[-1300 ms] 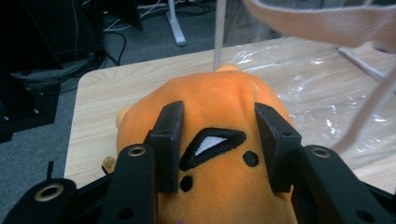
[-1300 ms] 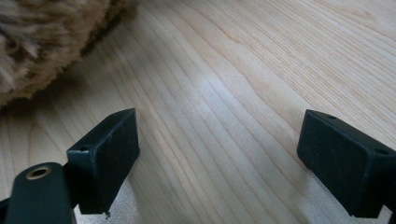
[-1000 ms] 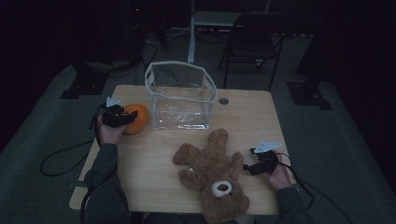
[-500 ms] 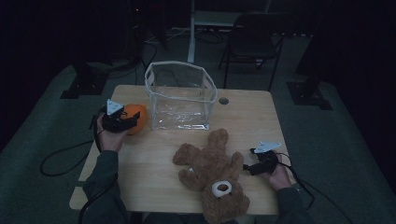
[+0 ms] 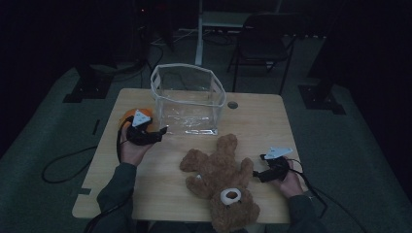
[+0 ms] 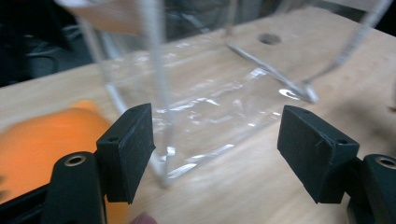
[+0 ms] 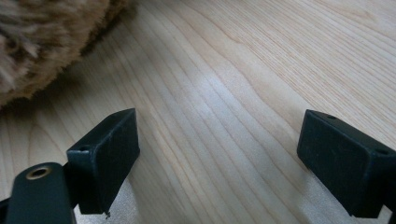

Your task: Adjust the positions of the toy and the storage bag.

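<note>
A brown teddy bear [image 5: 221, 179] lies face up on the wooden table [image 5: 257, 121], head toward the near edge. My right gripper [image 5: 258, 174] rests beside its arm, open over bare wood with nothing between the jaws; brown fur of the teddy bear [image 7: 42, 37] shows at the upper left past the right gripper [image 7: 219, 158]. An orange round thing [image 5: 128, 115] sits at the table's left, partly hidden by my left gripper [image 5: 161, 131]. That left gripper [image 6: 215, 158] is open, pointing at the clear bin [image 6: 224, 93], with the orange thing [image 6: 42, 140] blurred beside its left jaw.
The clear plastic bin [image 5: 187, 99] stands open-topped at the table's middle back. A round cable hole [image 5: 232, 105] lies right of it. Chairs and stand legs fill the dark floor behind. A cable [image 5: 63, 165] trails off the table's left.
My left gripper has swung right and nearer, off the orange thing and toward the bin's corner. The right gripper and the bear have stayed put.
</note>
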Available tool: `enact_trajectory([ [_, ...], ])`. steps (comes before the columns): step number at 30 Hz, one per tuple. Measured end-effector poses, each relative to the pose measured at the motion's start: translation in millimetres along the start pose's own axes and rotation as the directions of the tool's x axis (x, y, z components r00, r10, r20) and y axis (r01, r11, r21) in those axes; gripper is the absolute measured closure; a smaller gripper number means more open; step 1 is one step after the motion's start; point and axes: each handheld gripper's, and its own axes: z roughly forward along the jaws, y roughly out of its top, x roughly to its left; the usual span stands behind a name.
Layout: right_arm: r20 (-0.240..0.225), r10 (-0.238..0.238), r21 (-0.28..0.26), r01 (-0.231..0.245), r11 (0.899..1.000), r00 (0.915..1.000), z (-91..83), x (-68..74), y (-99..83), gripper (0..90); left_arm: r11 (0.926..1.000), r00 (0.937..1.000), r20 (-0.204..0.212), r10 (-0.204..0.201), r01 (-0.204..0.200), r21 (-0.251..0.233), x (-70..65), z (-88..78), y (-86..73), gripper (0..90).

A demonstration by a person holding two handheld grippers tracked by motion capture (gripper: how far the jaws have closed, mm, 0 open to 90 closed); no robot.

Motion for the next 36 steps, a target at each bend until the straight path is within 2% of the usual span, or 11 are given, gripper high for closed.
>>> enact_trajectory([
  [1,0.000,0.000,0.000,0.000,1.000,1.0000,0.0,0.0,0.0,12.3,1.0000,1.0000,0.000,0.000,0.000,0.000,0.0,0.0,0.0,27.2],
  [3,0.000,0.000,0.000,0.000,1.000,1.0000,0.0,0.0,0.0,12.3,0.9998,0.9985,0.054,0.009,-0.010,0.015,-11.0,7.0,-1.5,27.4],
  [6,0.000,0.000,0.000,0.000,1.000,1.0000,0.0,0.0,0.0,12.3,0.9990,0.9944,0.104,0.020,-0.024,0.037,-22.7,14.0,-4.4,27.5],
  [10,0.000,0.000,0.000,0.000,1.000,1.0000,0.0,0.0,0.0,12.3,0.9982,0.9909,0.131,0.031,-0.037,0.047,-29.7,17.7,-6.0,27.6],
  [12,0.000,0.000,0.000,0.000,1.000,1.0000,0.0,0.0,0.0,12.3,0.9970,0.9846,0.169,0.043,-0.054,0.056,-39.4,22.7,-7.2,27.6],
  [16,0.000,0.000,0.000,0.000,1.000,1.0000,0.0,0.0,0.0,12.3,0.9965,0.9829,0.177,0.049,-0.060,0.059,-43.2,24.9,-7.3,27.6],
  [19,0.000,0.000,0.000,0.000,1.000,1.0000,0.0,0.0,0.0,12.3,0.9964,0.9763,0.211,0.048,-0.062,0.059,-49.9,29.5,-5.7,27.8],
  [20,0.000,0.000,0.000,0.000,1.000,1.0000,0.0,0.0,0.0,12.3,0.9964,0.9734,0.224,0.050,-0.064,0.056,-51.1,30.6,-4.8,31.7],
  [22,0.000,0.000,0.000,0.000,1.000,1.0000,0.0,0.0,0.0,12.3,0.9964,0.9734,0.224,0.050,-0.064,0.056,-51.1,30.6,-4.8,33.0],
  [29,0.000,0.000,0.000,0.000,1.000,1.0000,0.0,0.0,0.0,12.3,0.9942,0.9526,0.292,0.086,-0.101,0.037,-67.5,44.3,14.2,35.8],
  [36,0.000,-0.001,0.000,0.001,1.000,1.0000,0.0,-0.1,0.0,12.3,0.9907,0.9284,0.355,0.108,-0.130,0.039,-83.0,59.6,30.3,36.9],
])
